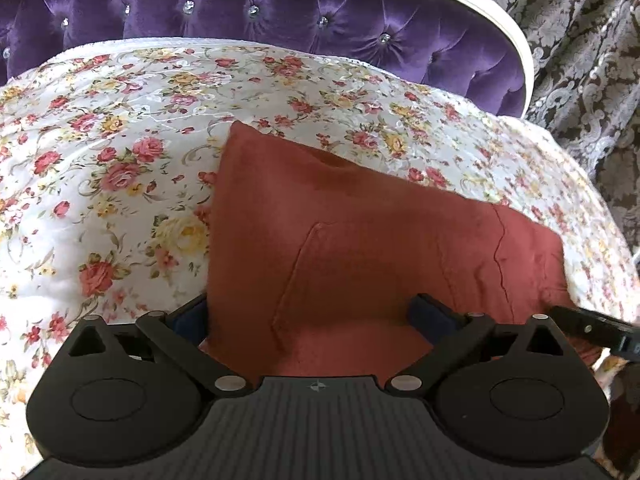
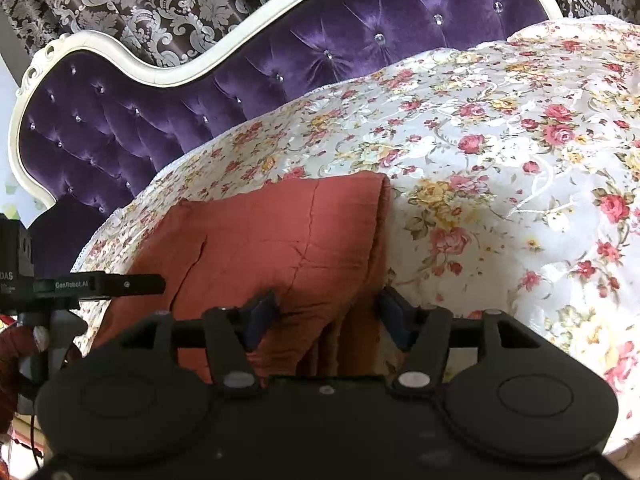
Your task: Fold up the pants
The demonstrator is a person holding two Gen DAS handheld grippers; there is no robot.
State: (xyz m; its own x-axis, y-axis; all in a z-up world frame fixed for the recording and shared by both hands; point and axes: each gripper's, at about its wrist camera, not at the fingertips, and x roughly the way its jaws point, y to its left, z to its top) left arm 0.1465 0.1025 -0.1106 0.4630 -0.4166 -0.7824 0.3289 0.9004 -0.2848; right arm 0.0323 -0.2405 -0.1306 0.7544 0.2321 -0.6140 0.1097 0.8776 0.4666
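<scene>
While rust-red soft cotton pants (image 1: 360, 240) lie folded into compact rectangle near bed's front edge on white rose-print quilted bedspread (image 1: 100, 160), both grippers hover over them. Left gripper (image 1: 312, 312) fully spread, fabric between fingers, nothing gripped. Right gripper (image 2: 328, 312) wide apart over pants' right edge, not pinching. Judged step: release after fold. Next: regrip loose edge or withdraw.
</scene>
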